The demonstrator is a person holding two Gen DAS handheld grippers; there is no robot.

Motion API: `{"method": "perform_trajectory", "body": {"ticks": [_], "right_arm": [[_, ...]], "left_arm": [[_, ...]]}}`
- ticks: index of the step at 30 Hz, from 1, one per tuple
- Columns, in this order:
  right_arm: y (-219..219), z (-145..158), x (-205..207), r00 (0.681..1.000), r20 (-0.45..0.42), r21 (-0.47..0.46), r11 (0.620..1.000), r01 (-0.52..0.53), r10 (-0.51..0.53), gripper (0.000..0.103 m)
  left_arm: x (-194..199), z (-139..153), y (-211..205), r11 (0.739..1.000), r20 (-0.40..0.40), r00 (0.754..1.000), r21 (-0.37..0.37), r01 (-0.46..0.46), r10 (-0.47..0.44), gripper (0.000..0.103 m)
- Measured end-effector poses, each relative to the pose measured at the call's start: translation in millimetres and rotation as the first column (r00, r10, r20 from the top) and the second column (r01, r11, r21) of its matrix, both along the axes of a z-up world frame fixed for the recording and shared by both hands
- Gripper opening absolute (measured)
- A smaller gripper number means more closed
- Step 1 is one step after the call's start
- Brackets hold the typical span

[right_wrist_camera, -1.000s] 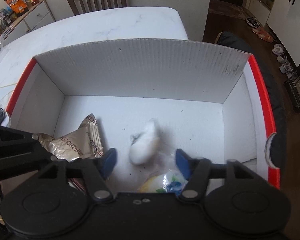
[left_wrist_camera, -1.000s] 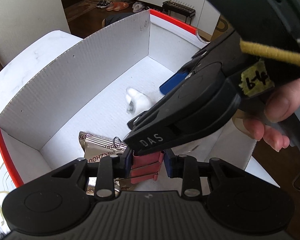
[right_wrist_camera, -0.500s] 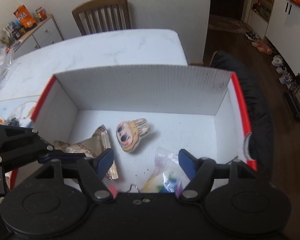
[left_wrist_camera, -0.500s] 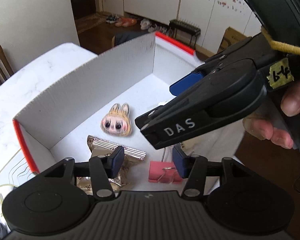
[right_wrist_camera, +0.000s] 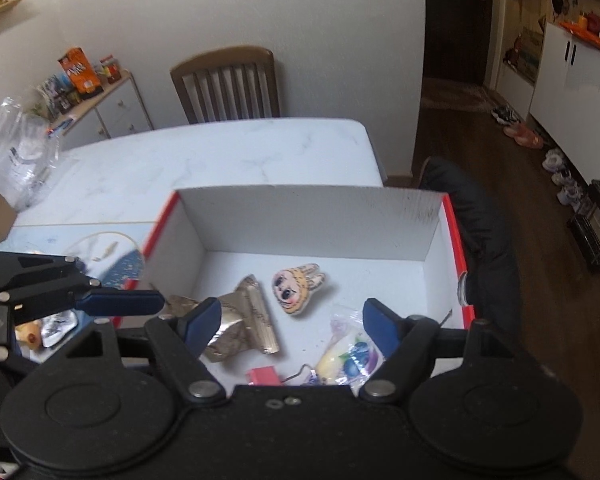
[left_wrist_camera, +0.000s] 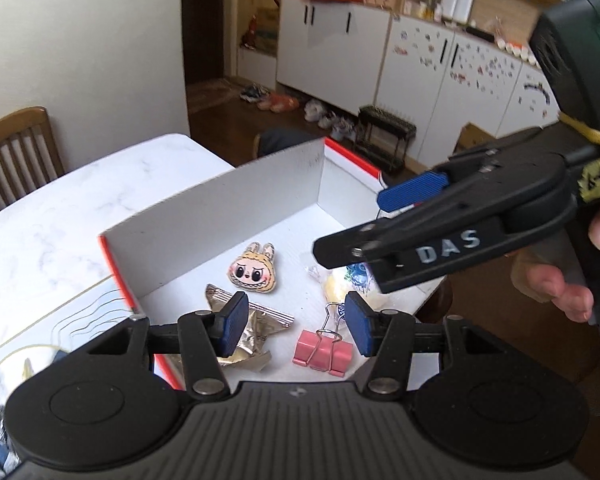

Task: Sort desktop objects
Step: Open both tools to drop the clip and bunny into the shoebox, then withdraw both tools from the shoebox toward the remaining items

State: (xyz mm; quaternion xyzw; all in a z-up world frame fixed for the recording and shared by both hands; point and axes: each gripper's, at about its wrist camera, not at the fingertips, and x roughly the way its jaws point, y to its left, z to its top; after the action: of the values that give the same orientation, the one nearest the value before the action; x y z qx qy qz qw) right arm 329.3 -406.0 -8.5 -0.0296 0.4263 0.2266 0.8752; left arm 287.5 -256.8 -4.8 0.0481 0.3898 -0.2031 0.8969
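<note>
On the white marble table (right_wrist_camera: 228, 152), lower centre of both views, sits your white cardboard box (right_wrist_camera: 300, 216) with red edges, open on top. Wooden chair (right_wrist_camera: 228, 80) behind the table at top centre of the right wrist view; dark wood floor and white cabinets (left_wrist_camera: 380, 52) with shoes lined up in front, upper right. Cluttered sideboard upper left.

Inside the box: bunny-face charm (left_wrist_camera: 254, 268) mid-floor, gold foil packet (right_wrist_camera: 240, 320) left of it, clear bag with a yellow item (right_wrist_camera: 348, 356) right, pink binder clip (left_wrist_camera: 324, 350) nearest the camera.

Your left gripper (left_wrist_camera: 296, 326) is spread partway, nothing between the pads, hanging above the clip and foil, apart from both. Your right gripper (right_wrist_camera: 294, 326) is wider and its jaws are opening; empty, above the foil and bag, touching neither. Your right hand (left_wrist_camera: 556, 284) shows at the right edge of the left wrist view.
</note>
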Motion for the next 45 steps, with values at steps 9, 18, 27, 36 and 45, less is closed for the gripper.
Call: {"method": "perform_trajectory", "body": {"ticks": [9, 18, 27, 36, 45], "right_arm": [[12, 26, -39, 0.998, 0.067, 0.039, 0.999, -0.001, -0.001, 0.078], [43, 38, -83, 0.984, 0.18, 0.026, 1.0, 0.001, -0.006, 0.083], [84, 37, -118, 0.972, 0.235, 0.028, 1.0, -0.007, 0.0, 0.088], [133, 26, -147, 0.969, 0.248, 0.043, 0.999, -0.01, -0.001, 0.096], [184, 7, -170, 0.977, 0.211, 0.035, 0.999, -0.02, 0.012, 0.101]], "left_arm": [[-39, 17, 32, 0.999, 0.076, 0.996, -0.015, -0.044, 0.045, 0.051], [-81, 28, 67, 0.998, 0.144, 0.988, -0.019, -0.061, 0.063, 0.051], [-110, 26, 116, 0.997, 0.16, 0.984, -0.024, -0.077, 0.08, 0.063], [-137, 17, 176, 0.996, 0.163, 0.983, -0.013, -0.084, 0.085, 0.082], [-166, 2, 228, 0.998, 0.171, 0.983, 0.001, -0.068, 0.067, 0.101]]}}
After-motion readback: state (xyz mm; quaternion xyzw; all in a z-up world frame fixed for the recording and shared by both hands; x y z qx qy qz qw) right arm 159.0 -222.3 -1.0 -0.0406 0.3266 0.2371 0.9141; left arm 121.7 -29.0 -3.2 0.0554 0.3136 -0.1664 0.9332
